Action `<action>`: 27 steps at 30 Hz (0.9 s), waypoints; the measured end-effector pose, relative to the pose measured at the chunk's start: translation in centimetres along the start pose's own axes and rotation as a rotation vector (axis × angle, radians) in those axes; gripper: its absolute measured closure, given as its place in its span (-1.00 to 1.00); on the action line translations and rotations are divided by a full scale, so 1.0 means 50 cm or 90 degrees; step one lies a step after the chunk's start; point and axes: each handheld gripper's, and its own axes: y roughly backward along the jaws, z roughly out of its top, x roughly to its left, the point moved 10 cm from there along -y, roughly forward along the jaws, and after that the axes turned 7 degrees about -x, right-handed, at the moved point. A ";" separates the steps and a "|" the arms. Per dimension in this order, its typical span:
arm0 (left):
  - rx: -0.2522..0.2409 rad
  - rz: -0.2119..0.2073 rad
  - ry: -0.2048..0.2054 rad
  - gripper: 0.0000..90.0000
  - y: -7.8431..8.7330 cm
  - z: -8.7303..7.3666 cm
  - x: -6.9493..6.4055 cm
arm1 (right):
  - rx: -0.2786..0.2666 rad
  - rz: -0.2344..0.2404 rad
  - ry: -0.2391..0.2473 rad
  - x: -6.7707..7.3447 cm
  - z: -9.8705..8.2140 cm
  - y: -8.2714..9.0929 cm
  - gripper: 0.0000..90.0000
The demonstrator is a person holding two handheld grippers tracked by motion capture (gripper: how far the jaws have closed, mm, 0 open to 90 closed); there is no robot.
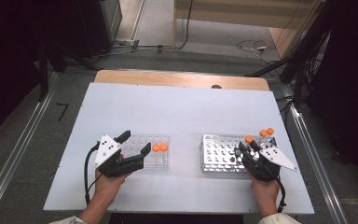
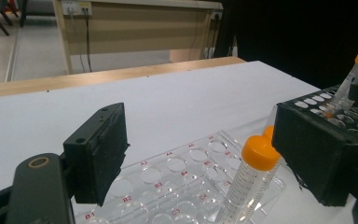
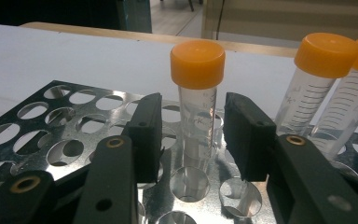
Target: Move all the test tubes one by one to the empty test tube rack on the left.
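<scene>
The orange-capped tube stands upright in a hole of the metal rack on the table's right side, right between the right gripper jaws. The pads sit close on either side with a sliver of gap, so nothing's pinched. That hand comes in low from the near edge, jaws pointing away from the person. Two more capped tubes stand just beyond. The left gripper hangs over the clear rack, jaws wide with nothing in them. Its own camera shows that rack's red hole labels and a capped tube standing there.
</scene>
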 end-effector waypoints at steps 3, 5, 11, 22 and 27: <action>0.000 0.000 0.000 -0.58 0.000 0.000 0.000 | 0.004 -0.001 0.001 0.000 -0.004 -0.002 0.31; 0.000 0.000 0.000 -0.58 0.000 0.000 0.000 | 0.004 -0.003 0.003 0.000 -0.004 -0.003 0.33; 0.000 -0.001 0.001 -0.57 0.000 0.000 -0.001 | 0.000 -0.006 0.011 -0.001 -0.004 -0.003 0.51; 0.002 -0.001 0.001 -0.57 0.001 0.000 0.000 | -0.009 -0.015 0.015 -0.004 0.008 0.003 0.59; 0.002 -0.003 0.002 -0.57 0.000 0.000 -0.001 | -0.022 -0.010 0.002 -0.004 0.031 0.009 0.59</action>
